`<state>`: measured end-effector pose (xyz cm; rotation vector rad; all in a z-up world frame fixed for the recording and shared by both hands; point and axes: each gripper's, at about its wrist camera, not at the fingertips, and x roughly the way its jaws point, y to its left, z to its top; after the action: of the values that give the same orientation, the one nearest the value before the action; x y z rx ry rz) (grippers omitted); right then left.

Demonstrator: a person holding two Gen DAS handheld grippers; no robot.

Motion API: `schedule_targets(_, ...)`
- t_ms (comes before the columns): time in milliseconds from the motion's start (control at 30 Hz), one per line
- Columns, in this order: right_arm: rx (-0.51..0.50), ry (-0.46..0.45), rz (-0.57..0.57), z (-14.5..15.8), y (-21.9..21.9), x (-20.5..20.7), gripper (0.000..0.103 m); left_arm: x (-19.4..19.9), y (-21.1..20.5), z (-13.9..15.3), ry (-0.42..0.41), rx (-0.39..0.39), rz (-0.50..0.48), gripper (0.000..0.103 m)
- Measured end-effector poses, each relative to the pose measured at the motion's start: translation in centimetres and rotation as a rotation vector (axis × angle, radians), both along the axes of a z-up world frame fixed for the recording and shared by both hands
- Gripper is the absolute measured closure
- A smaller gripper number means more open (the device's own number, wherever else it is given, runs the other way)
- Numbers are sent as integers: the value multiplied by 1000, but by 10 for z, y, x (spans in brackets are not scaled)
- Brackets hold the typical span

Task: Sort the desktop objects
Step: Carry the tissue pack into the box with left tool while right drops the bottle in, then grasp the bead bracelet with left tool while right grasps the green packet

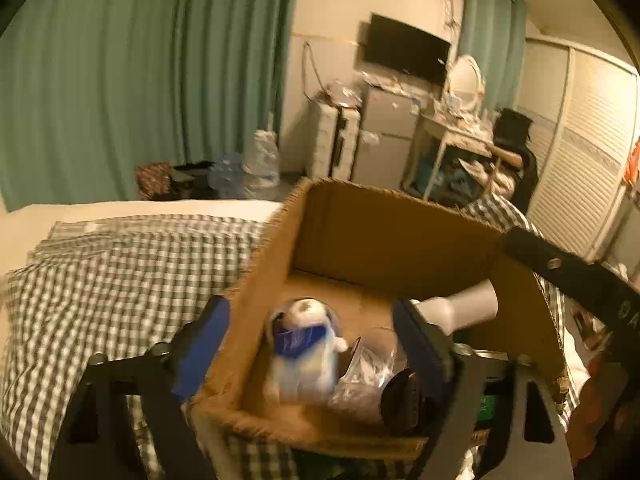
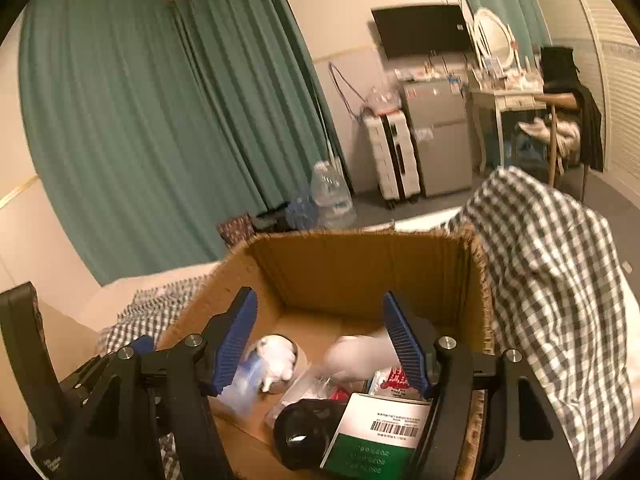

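Observation:
An open cardboard box [image 1: 384,224] [image 2: 360,260] stands on a checked bedspread. Inside lie a white and blue toy figure in clear wrap [image 1: 306,344] [image 2: 272,360], a clear plastic bag [image 1: 368,372], a black round object [image 1: 402,400] [image 2: 308,432], a white bottle-like object [image 1: 460,308] [image 2: 360,352], a green and white box with a barcode [image 2: 380,436] and a red and white packet [image 2: 394,380]. My left gripper [image 1: 310,344] is open over the box's near edge, straddling its left wall; the toy shows between its fingers. My right gripper [image 2: 322,344] is open above the box and empty.
The checked bedspread [image 1: 120,276] covers the bed; a fold of it [image 2: 552,280] rises right of the box. The right gripper's arm [image 1: 568,276] crosses the box's right rim. Beyond are green curtains [image 1: 140,80], water bottles [image 1: 260,164], a suitcase, a fridge and a dressing table.

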<state>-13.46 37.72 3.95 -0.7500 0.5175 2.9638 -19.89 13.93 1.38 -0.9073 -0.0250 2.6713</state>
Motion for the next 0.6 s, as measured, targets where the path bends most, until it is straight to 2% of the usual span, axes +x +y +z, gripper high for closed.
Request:
schedule_targets(100,6,18,-8,4,-7,24,37,25,-27,9,13,1,27,11)
schedule_targets(300,-9,-13,29,5,-32,78,36,74,-87,42,16,-4,99,8)
schedule_targets(400,-21,-27,72,-3,-50,101,34,96,-113,50,20,-28,137,0)
schedule_targets(500,16,-65,105,-16,-68,113,34,119,-134,39,17,-37,162,0)
schedule_targets(600,56,-122,129,-40,-87,120,34,133,-152,8,-14,-42,221,0)
